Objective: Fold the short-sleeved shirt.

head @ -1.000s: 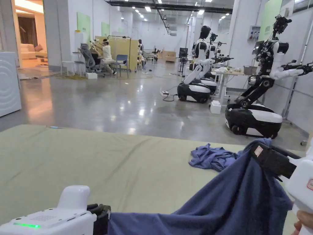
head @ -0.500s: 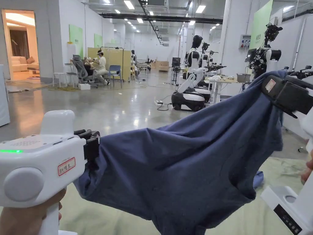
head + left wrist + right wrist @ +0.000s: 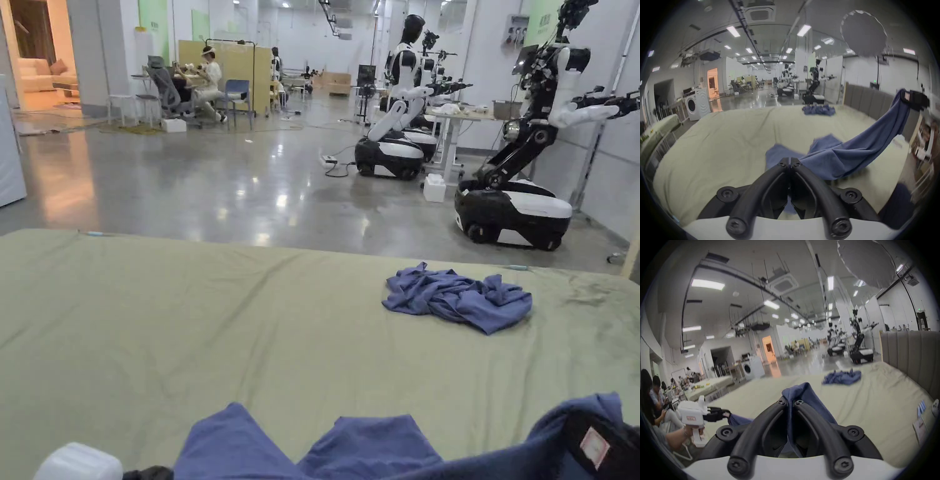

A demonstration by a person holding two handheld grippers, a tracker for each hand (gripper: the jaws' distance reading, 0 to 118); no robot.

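Large open hall with glossy grey floor, and up close a bed under a pale green sheet (image 3: 187,325) with a grey padded headboard (image 3: 907,350). Left gripper (image 3: 789,160) — jaws pressed together on an edge of the dark blue short-sleeved shirt (image 3: 851,154), cloth pinched right at the tips. Right gripper (image 3: 790,401) likewise clamped on the same shirt, fabric bunched up between its jaws and poking above them. Shirt hangs stretched between the two grippers, right end held higher than the left; its lower part drapes onto the sheet at the near edge of the bed (image 3: 369,447). Farther across the bed, well apart from the held shirt, a crumpled blue garment (image 3: 459,300) lies in a heap. Beyond the bed — black-and-white wheeled humanoid robots (image 3: 519,206) on the floor, a white washing machine (image 3: 696,105) off to the left, people seated at the far wall (image 3: 209,78).
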